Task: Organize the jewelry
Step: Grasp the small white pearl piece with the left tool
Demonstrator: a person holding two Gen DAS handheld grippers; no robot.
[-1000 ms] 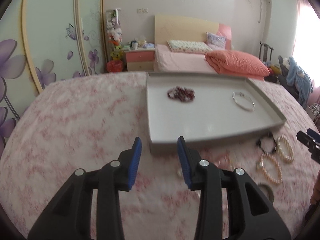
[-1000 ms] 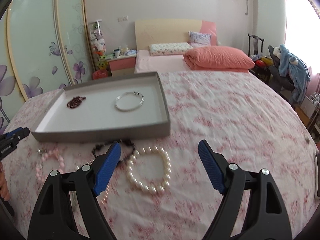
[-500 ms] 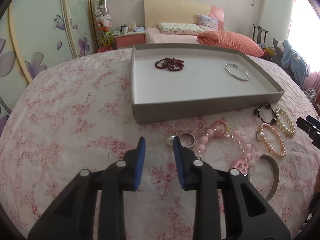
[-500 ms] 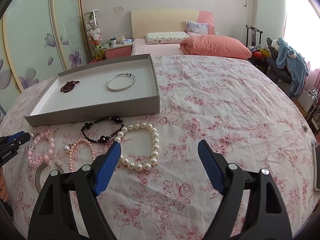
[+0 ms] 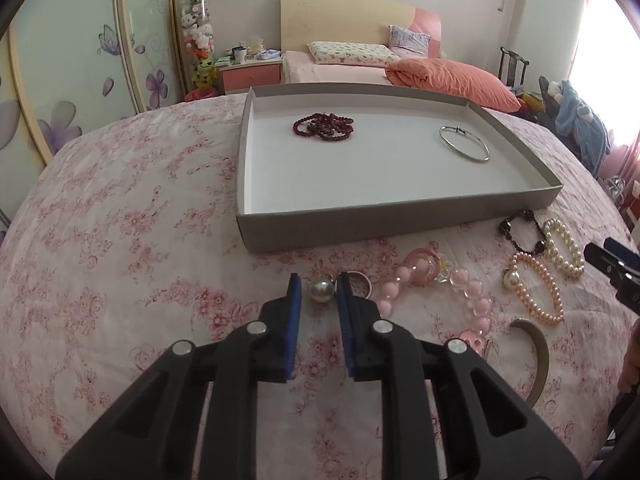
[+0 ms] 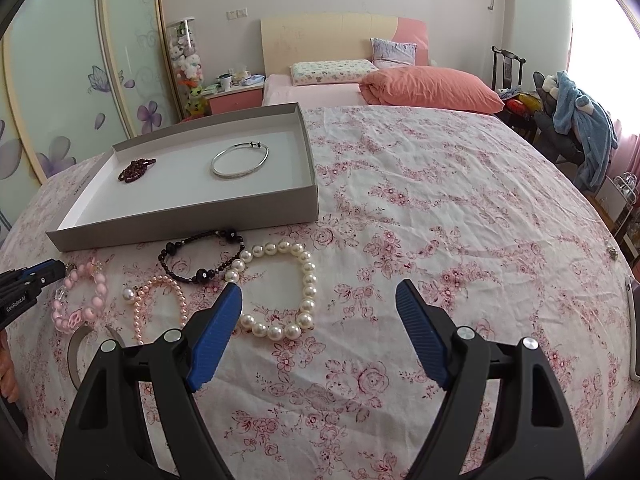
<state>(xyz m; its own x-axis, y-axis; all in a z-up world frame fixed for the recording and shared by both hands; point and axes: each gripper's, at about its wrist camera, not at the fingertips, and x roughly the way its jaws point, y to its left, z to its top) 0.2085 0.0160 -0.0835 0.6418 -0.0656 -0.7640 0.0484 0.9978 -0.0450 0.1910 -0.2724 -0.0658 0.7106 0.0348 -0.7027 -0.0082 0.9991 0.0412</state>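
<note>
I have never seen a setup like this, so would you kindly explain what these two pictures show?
A person holds two hand-held clamps, each with a camera looking along its blue fingers. One picture looks out from the left gripper, whose fingers are closing around a pearl ring on the flowered bedspread. The other looks out from the right gripper, open and empty above a white pearl bracelet. A grey tray already holds a dark red bead strand and a silver bangle.

Bright daylight glares from the right window (image 6: 600, 40); fisheye edges curve darkly.
</note>
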